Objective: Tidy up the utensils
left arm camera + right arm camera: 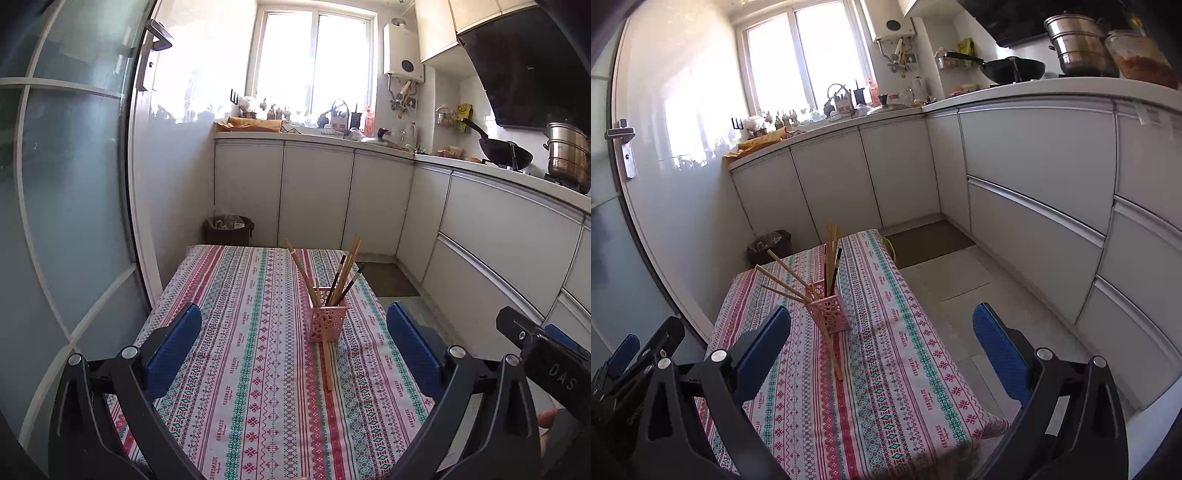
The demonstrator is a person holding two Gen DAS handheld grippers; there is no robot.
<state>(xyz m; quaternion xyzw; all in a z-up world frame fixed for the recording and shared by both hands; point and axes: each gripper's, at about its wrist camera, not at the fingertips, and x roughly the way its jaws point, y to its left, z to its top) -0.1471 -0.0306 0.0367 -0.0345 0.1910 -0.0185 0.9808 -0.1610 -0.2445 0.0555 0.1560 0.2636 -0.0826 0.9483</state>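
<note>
Overhead, both wrist cameras look down a narrow kitchen at a small table draped in a striped, patterned tablecloth (258, 369) (886, 369).

At the far left stands a frosted glass door (74, 203) with a metal handle (157, 40), and a dark waste bin (229, 229) (770, 245) sits on the floor beyond the table's far left corner.

Nearer, the left gripper (293, 343) hovers above the near end of the table with its blue pads (175, 350) spread wide and nothing between them.

Between those pads, further along the table, a pink perforated holder (327, 319) (829, 312) stands upright on the cloth, right of centre. Wooden chopsticks (301, 271) (783, 275) lean out of it to the left, while dark-tipped ones (345, 278) (834, 271) stand more upright on the right. One loose chopstick (327, 363) (833, 352) lies flat on the cloth, its far end just beside the near face of the holder.

The right gripper (881, 343) is also held above the table's near right side, its pads (999, 354) likewise wide apart and empty.

At the far right, white cabinets (498, 229) (1034, 166) run under a counter carrying a black wok (506, 151) (1012, 70) and a steel pot (569, 155) (1078, 44).
</note>
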